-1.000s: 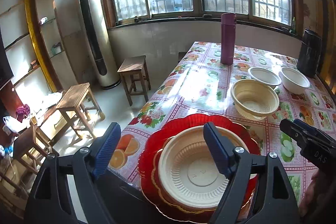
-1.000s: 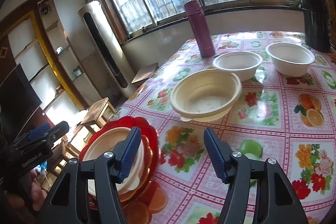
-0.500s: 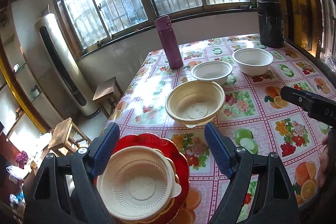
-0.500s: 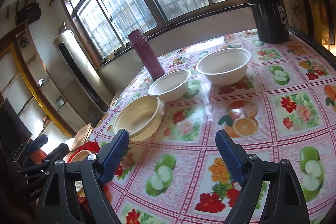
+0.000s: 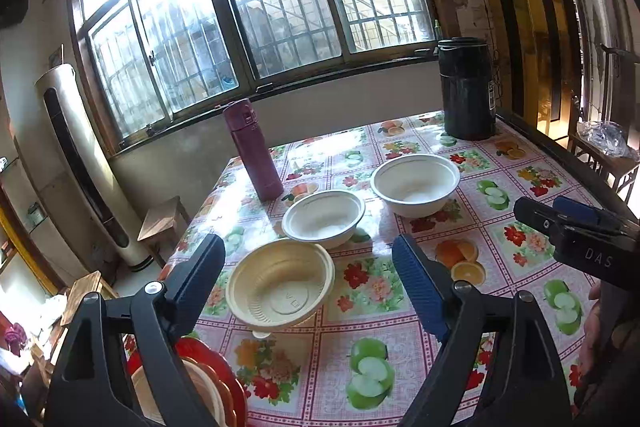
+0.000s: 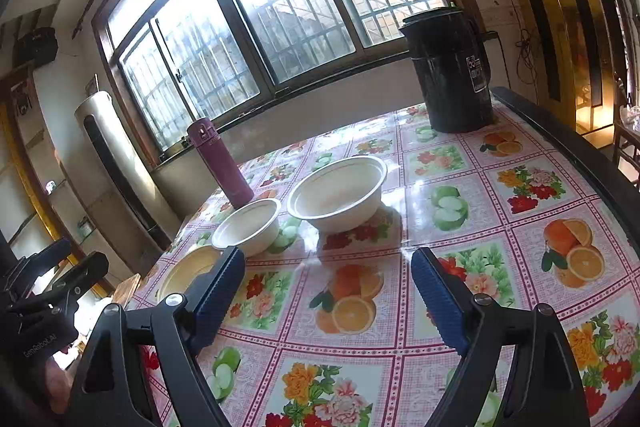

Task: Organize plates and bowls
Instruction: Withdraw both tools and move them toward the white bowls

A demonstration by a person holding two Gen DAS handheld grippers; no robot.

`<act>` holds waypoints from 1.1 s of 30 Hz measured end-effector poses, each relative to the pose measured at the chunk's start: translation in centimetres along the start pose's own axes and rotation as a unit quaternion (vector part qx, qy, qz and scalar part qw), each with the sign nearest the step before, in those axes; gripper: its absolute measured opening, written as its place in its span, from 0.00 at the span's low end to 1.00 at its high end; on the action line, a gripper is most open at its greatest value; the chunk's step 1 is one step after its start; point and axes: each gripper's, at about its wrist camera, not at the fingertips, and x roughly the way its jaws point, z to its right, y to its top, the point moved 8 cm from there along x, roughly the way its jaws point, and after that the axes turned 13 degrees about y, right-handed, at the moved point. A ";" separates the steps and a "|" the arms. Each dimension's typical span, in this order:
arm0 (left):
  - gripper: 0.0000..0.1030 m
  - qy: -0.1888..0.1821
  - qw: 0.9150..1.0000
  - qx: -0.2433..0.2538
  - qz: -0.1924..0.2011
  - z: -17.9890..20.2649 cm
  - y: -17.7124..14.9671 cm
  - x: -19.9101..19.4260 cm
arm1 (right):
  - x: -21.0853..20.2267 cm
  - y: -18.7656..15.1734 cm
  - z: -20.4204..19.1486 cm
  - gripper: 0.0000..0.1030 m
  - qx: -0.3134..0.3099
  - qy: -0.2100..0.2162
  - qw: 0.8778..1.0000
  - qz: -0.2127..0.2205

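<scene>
Bowls are seen in a diagonal row at the centre of the left wrist view: a beige ribbed bowl [image 5: 282,290] lowest, a smaller white bowl [image 5: 323,214] above it, a larger white bowl [image 5: 415,183] further right, all upright on the fruit-patterned desk [image 5: 520,171]. Stacked red and beige plates [image 5: 208,383] are glimpsed at lower left. The left hand-held gripper [image 5: 308,277] and right hand-held gripper [image 6: 328,291] are spread wide, nothing grasped.
</scene>
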 end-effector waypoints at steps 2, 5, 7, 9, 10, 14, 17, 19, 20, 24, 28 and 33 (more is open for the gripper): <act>0.84 -0.007 1.000 -0.001 0.001 0.8 0.5 0.2 | 0.0 0.4 0.9 0.85 0.007 -0.001 1.000 0.007; 0.84 -0.015 1.000 -0.001 -0.001 2.0 1.1 0.6 | 0.2 0.6 2.0 0.85 0.022 0.003 1.000 0.015; 0.84 -0.017 1.000 0.003 -0.002 2.8 1.4 1.0 | 0.3 0.6 2.6 0.85 0.032 0.007 0.999 0.017; 0.84 -0.018 1.000 0.005 -0.003 3.5 1.6 1.4 | 0.5 0.4 3.2 0.85 0.037 0.007 0.999 0.014; 0.84 -0.020 1.000 0.006 -0.006 3.8 1.7 1.6 | 0.6 0.2 3.3 0.85 0.039 0.007 0.999 0.012; 0.84 -0.026 1.000 0.008 -0.011 5.1 1.8 2.2 | 1.0 -0.1 4.0 0.85 0.050 0.011 0.999 0.005; 0.84 -0.029 0.999 0.009 -0.015 5.9 1.8 2.6 | 0.9 -0.1 4.0 0.85 0.050 0.014 0.999 0.007; 0.84 -0.032 0.999 0.010 -0.020 6.3 1.7 2.9 | 0.8 0.0 3.9 0.85 0.053 0.015 0.998 0.008; 0.84 -0.034 0.999 0.011 -0.021 6.5 1.7 3.1 | 0.8 0.0 4.0 0.85 0.054 0.016 0.998 0.009; 0.84 -0.036 0.999 0.014 -0.025 7.3 1.7 3.3 | 0.8 0.1 4.1 0.85 0.056 0.016 0.998 0.010; 0.84 -0.038 0.999 0.017 -0.025 7.8 1.9 3.3 | 0.7 0.2 4.1 0.85 0.054 0.016 0.998 0.013; 0.84 -0.042 0.998 0.023 -0.027 8.3 1.7 3.3 | 0.6 0.3 4.0 0.85 0.054 0.018 0.998 0.015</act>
